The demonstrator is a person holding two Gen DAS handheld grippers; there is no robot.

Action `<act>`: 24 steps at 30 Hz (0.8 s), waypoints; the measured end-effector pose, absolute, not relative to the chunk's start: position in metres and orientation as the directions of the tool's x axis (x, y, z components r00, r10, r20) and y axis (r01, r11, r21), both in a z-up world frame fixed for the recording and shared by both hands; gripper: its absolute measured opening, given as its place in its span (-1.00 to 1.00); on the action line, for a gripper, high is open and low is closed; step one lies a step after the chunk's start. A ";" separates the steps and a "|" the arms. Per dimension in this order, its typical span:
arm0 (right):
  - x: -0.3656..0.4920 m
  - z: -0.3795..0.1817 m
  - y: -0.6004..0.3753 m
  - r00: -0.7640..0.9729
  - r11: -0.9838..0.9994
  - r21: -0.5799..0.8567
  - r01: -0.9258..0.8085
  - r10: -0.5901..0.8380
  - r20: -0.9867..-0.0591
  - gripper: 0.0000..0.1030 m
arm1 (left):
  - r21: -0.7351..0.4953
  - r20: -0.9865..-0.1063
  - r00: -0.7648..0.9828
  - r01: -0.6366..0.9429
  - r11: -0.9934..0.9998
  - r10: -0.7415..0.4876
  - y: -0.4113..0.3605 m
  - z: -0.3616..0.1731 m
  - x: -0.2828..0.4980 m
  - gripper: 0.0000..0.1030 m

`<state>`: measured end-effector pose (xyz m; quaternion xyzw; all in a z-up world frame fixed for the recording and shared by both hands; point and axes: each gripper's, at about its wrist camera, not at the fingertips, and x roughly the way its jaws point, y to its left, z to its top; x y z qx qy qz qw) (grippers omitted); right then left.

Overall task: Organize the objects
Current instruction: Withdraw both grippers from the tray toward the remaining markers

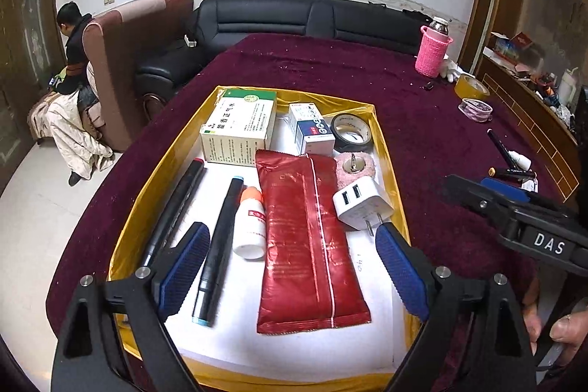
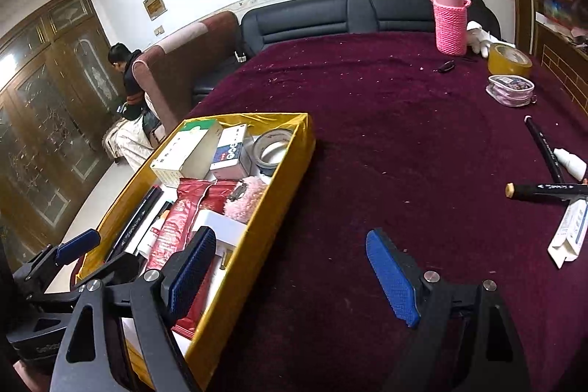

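Nearest the left wrist camera: left gripper (image 1: pixel 292 259) spread wide over the yellow box (image 1: pixel 167 153), nothing between the pads. Beside it on the maroon cloth (image 2: pixel 386 135): right gripper (image 2: pixel 290 272), jaws likewise apart and empty, left finger (image 2: pixel 193 267) over the box rim. Inside the box, from near to far: red pouch (image 1: pixel 308 237), two markers (image 1: pixel 217 248), white bottle (image 1: pixel 251 226), charger (image 1: pixel 362 206), then pink pad (image 1: pixel 354 166), medicine boxes (image 1: pixel 239 127), black tape (image 1: pixel 351 133). Loose on the cloth, right of the box: markers (image 2: pixel 544 190), carton (image 2: pixel 569 230), dropper bottle (image 2: pixel 569 164). Farther off: pouch (image 2: pixel 511 90), yellow tape (image 2: pixel 509 59), pink flask (image 2: pixel 450 24).
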<state>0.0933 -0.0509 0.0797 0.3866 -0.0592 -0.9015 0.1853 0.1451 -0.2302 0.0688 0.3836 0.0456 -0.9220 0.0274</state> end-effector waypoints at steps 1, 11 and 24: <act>0.094 0.080 -0.049 -0.636 -0.925 0.249 0.288 -0.379 -0.672 0.71 | -0.061 -0.711 -0.703 0.087 -0.994 -0.018 -0.229 0.069 0.145 0.77; 0.101 0.082 -0.022 -0.655 -0.928 0.268 0.260 -0.373 -0.657 0.73 | 0.016 -0.700 -0.713 0.047 -0.999 -0.045 -0.199 0.077 0.149 0.77; 0.106 0.082 0.033 -0.688 -0.940 0.290 0.178 -0.329 -0.646 0.74 | 0.070 -0.708 -0.706 -0.061 -0.996 -0.007 -0.148 0.079 0.147 0.77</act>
